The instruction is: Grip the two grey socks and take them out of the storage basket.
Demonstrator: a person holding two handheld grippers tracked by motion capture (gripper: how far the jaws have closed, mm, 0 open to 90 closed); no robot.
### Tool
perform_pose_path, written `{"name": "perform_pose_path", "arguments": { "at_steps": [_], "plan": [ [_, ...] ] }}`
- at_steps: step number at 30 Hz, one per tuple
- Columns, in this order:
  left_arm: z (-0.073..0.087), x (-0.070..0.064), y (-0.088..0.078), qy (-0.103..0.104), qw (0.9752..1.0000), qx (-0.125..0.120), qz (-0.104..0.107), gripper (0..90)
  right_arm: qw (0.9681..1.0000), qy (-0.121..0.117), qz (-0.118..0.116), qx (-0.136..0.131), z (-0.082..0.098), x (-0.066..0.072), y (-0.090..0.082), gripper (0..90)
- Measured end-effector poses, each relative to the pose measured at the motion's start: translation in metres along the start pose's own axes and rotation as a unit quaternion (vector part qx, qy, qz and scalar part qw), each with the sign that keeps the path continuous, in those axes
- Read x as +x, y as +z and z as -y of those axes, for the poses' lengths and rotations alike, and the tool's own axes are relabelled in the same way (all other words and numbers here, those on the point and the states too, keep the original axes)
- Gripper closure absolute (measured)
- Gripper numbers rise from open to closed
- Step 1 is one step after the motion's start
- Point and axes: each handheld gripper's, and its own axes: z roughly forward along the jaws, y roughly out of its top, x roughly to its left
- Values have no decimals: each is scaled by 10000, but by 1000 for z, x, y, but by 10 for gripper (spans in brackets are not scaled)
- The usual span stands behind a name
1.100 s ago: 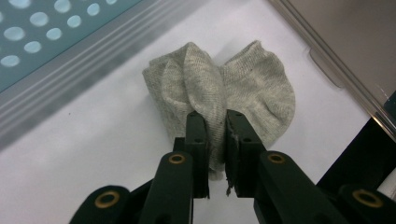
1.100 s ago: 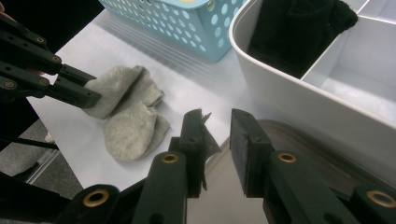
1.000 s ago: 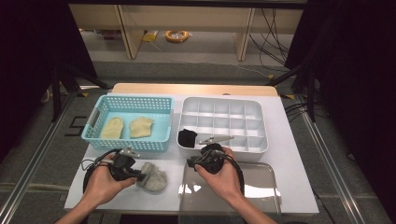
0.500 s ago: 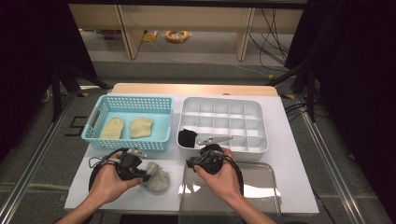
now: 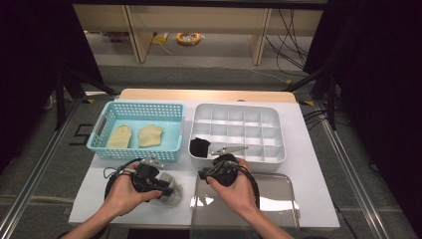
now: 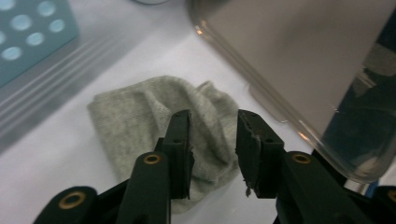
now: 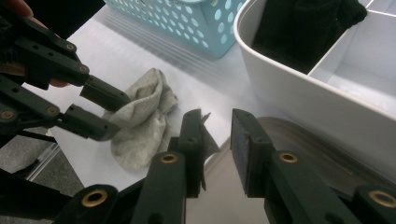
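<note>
A crumpled grey sock lies on the white table top near the front, left of centre. My left gripper sits low over it. Its jaws have just been opening and now stand apart, with a fold of the sock between them and no pad pressing on it. From the right gripper view the left gripper straddles the sock's edge. My right gripper points left toward the sock, open with nothing in it, over the corner of a clear tray. It shows on the high view beside my left gripper.
A blue basket at the back left holds two yellow socks. A white compartment box stands right of it, with a black sock in its near left cell. The clear tray lies at the front right.
My left hand and the grey sock have shifted a little to the right. The right hand has stayed where it was.
</note>
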Motion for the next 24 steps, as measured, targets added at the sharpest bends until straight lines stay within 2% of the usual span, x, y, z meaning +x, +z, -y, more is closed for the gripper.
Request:
{"name": "perform_pose_path", "arguments": {
  "at_steps": [3,4,5,8,10,11,12,13,15,16,17,18,21,22,23,24],
  "plan": [
    [0,-1,-4,54,9995,-192,248,617,10000,26,-8,6,0,0,0,748],
    [0,-1,-7,48,9993,-263,279,610,10000,-69,11,-8,0,-1,0,748],
    [0,0,-13,89,9990,-383,215,609,10000,-64,14,-16,0,-1,1,748],
    [0,2,-19,39,9988,-453,203,614,10000,-70,9,-4,0,-1,0,748],
    [2,6,-29,-133,9981,-579,148,626,10000,-66,20,-27,0,-1,0,749],
    [2,6,-29,-133,9981,-579,148,637,10000,-66,20,-27,0,-1,0,749],
    [3,7,-32,-194,9982,-549,112,654,10000,13,0,-35,0,0,0,751],
    [5,9,-34,-219,9985,-508,15,670,10000,-61,19,-38,0,-2,0,753],
    [8,12,-33,-385,9985,-390,2,683,10000,-76,51,-33,0,-2,-1,756],
    [12,13,-28,-446,9989,-171,5,679,10000,-48,44,-23,0,-2,-1,756],
    [12,13,-28,-446,9989,-171,5,667,10000,-10,45,-2,0,-1,-1,756],
    [13,11,-21,-590,9980,-131,159,650,10000,-21,53,-2,0,-1,-1,756],
    [13,8,-15,-595,9980,-23,204,605,10000,-71,47,-13,0,-1,-1,756],
    [12,7,-12,-527,9985,61,141,605,10000,-71,30,-19,0,-2,0,756],
    [11,6,-7,-278,9993,240,-50,629,10000,-71,32,-28,0,-2,-1,755],
    [11,6,-7,-278,9993,240,-50,655,10000,-71,32,-28,0,-2,-1,755]
  ]
}}
